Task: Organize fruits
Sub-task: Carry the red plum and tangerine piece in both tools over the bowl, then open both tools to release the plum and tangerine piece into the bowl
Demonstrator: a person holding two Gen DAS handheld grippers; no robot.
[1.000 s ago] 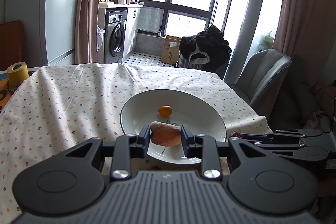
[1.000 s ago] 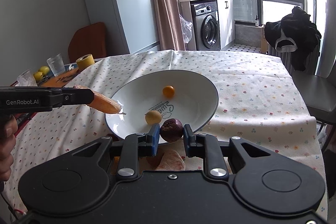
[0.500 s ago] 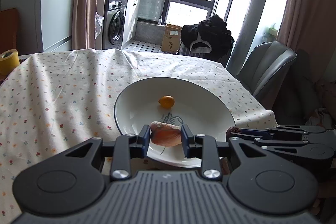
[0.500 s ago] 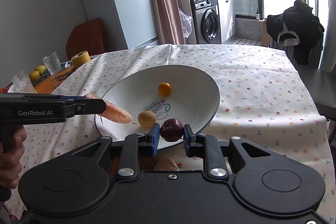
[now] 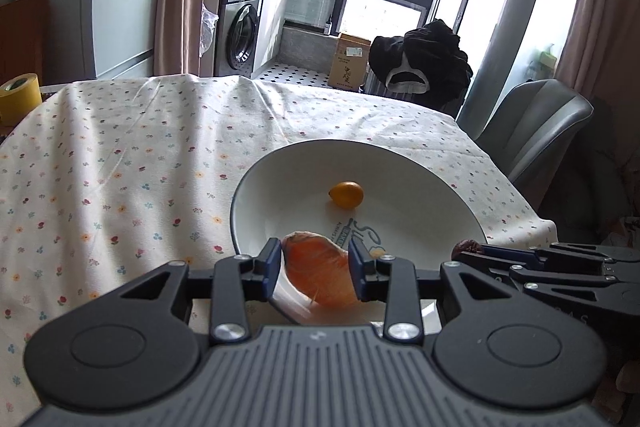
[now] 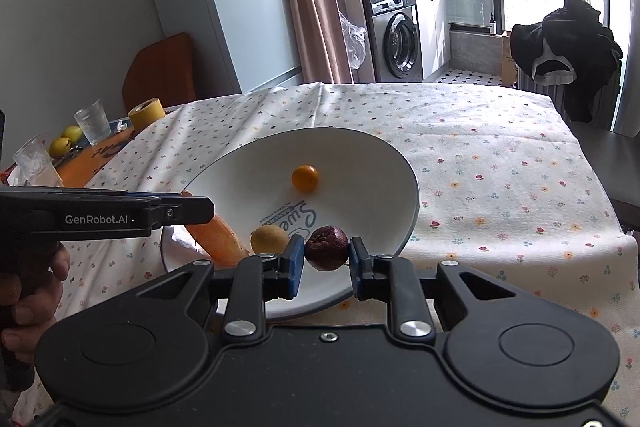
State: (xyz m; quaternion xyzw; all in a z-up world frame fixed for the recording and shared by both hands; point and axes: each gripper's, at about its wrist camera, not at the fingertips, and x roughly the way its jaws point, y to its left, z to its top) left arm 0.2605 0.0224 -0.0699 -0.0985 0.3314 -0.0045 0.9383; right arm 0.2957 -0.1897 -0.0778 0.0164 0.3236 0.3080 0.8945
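Over the near rim of the white plate (image 5: pixel 256 187), your left gripper (image 5: pixel 316 267) is clamped on an orange, carrot-like piece (image 5: pixel 320 275), its blue pads pressed against both sides. Your right gripper (image 6: pixel 326 259) is clamped the same way on a dark purple, wrinkled fruit (image 6: pixel 327 247), held just above the plate's front edge.

The right wrist view gives you what the left one hides: a small yellow fruit (image 6: pixel 269 239) lying in the plate just beside the purple one, and the orange piece running lengthwise out from your left gripper's fingers over the plate's left rim. It also shows your hand (image 6: pixel 28 291) wrapped around the left gripper's handle. In the left wrist view the yellow fruit is out of sight behind the gripper, and the purple fruit is only a dark bump at the tip of your right gripper at the right edge. Both views show the small orange fruit (image 5: pixel 346 193) resting alone near the middle of the plate, just beyond the printed lettering.

The plate sits on a table under a cream tablecloth (image 5: pixel 120 155) with a small flower print. At the table's far left are a roll of yellow tape (image 6: pixel 146 113), a drinking glass (image 6: pixel 93 121) and two yellow fruits (image 6: pixel 66 141) on an orange board. Beyond the table stand a washing machine (image 6: pixel 394 35), pink curtains, tall windows and a grey chair (image 5: pixel 532 131).
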